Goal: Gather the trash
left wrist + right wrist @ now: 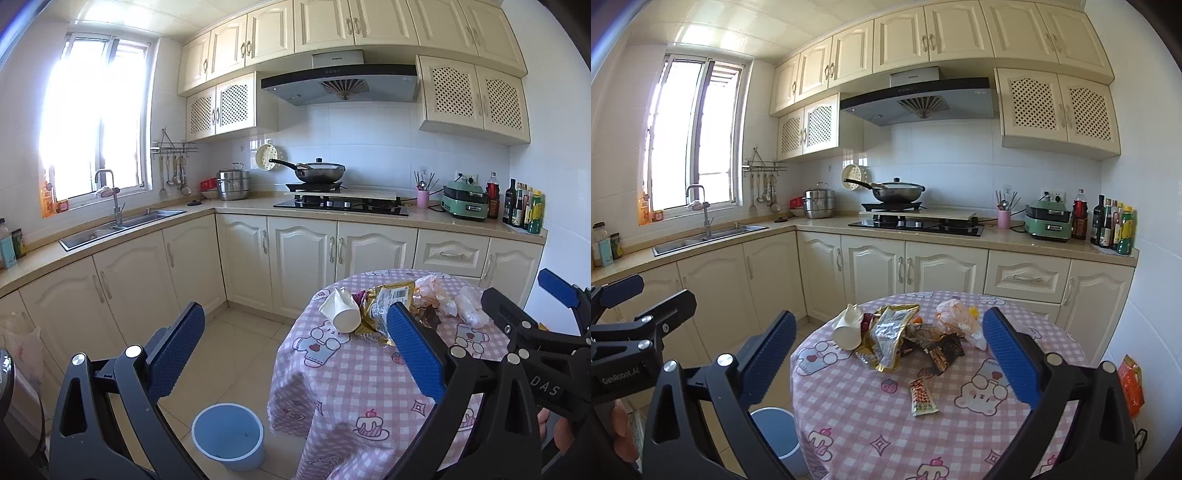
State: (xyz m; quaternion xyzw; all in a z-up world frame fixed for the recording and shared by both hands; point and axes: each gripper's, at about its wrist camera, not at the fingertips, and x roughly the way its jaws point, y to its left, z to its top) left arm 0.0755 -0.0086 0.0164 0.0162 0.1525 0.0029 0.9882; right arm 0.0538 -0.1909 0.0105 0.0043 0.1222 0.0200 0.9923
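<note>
**Grippers poised over littered table**

Trash sits heaped mid-table on the pink checked tablecloth [960,435]: a tipped paper cup [847,328], a gold wrapper [890,332], a crumpled plastic bag [955,317]. The left gripper [295,354] hangs level above the blue bin [229,439], jaws wide, empty. The right gripper [888,358] faces the pile, spread, holding nothing.

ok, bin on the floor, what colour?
Light blue bin; left wrist view shows it best, beside the table.
</note>
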